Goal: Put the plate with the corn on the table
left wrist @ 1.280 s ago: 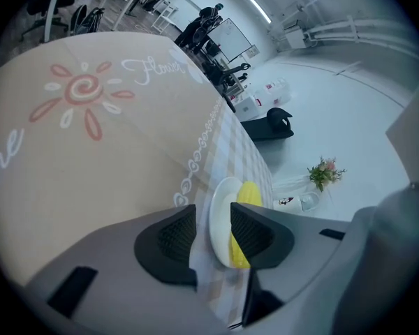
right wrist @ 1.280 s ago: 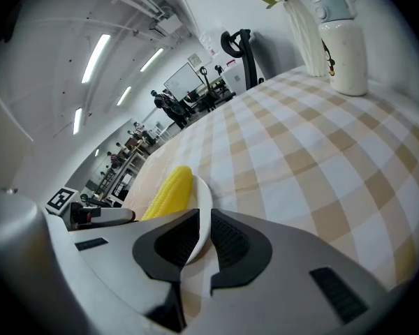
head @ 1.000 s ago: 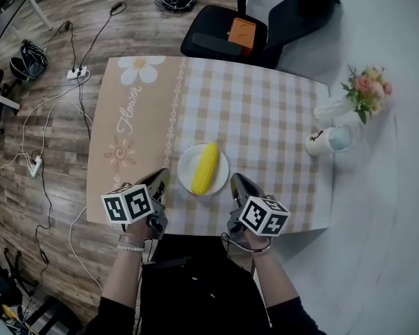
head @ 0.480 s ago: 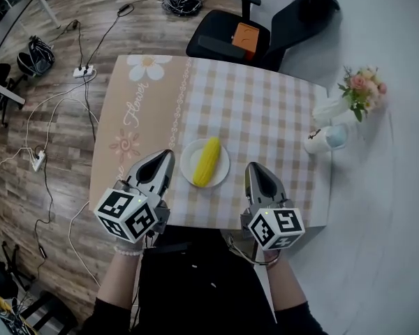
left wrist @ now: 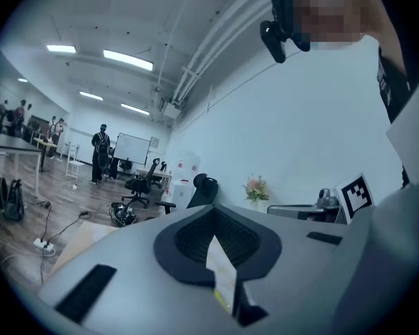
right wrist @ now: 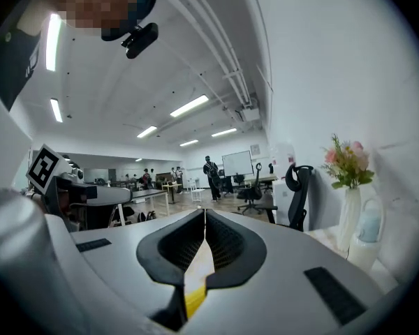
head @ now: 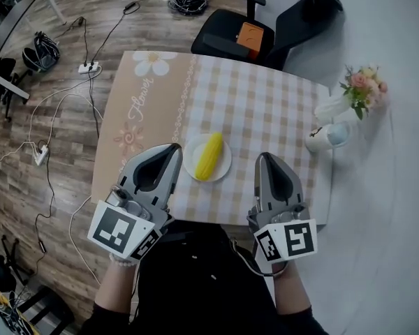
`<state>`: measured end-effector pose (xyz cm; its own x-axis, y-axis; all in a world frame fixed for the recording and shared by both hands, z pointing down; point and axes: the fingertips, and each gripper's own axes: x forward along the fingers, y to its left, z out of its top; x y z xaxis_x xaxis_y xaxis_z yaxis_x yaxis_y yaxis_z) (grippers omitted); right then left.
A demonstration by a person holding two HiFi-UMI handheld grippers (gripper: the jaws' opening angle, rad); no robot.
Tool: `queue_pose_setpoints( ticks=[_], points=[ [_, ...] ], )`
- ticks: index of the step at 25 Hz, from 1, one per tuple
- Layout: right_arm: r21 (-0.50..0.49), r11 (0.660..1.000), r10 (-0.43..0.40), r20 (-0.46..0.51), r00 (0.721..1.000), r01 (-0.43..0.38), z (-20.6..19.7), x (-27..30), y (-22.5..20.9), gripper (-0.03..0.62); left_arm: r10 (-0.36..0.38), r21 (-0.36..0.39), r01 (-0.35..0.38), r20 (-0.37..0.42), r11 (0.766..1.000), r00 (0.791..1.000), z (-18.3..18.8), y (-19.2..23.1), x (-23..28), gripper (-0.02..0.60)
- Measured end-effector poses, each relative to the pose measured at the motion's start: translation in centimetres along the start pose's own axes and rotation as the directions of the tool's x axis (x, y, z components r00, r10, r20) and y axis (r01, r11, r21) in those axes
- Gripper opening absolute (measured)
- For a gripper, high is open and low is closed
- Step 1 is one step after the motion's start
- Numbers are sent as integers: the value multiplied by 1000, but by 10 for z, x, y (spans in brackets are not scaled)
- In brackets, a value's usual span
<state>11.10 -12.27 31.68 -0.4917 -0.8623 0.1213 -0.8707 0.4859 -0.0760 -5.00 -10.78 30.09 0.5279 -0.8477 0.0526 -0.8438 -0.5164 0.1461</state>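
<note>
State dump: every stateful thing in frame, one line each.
left gripper: shut, empty
right gripper: shut, empty
plate: flat on the table, not gripped
corn: lying on the plate
flower vase: upright, holding flowers
office chair: unoccupied, orange box on the seat

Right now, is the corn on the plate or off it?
On it: the corn lies across the white plate on the table.

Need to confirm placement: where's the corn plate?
Head view: the plate holding the corn rests on the checked table, between left gripper and right gripper.
</note>
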Motion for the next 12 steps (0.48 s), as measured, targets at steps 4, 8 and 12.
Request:
queue_pose_setpoints(
  ticks=[4,8,12],
  points=[
    [-54,998,20,60,998,-17,27,-4,10,43,-18,111,18,-2,994,1000,14,-15,-3,12],
    [-110,994,33,99,995,-22,47,-8,15,41,-26,144,26,0,989,1000,28,-24,-2,11],
    [-135,991,37,128,991,-20,60,-11,17,41,-26,190,20,32,982,999,40,-25,-1,12]
  ],
)
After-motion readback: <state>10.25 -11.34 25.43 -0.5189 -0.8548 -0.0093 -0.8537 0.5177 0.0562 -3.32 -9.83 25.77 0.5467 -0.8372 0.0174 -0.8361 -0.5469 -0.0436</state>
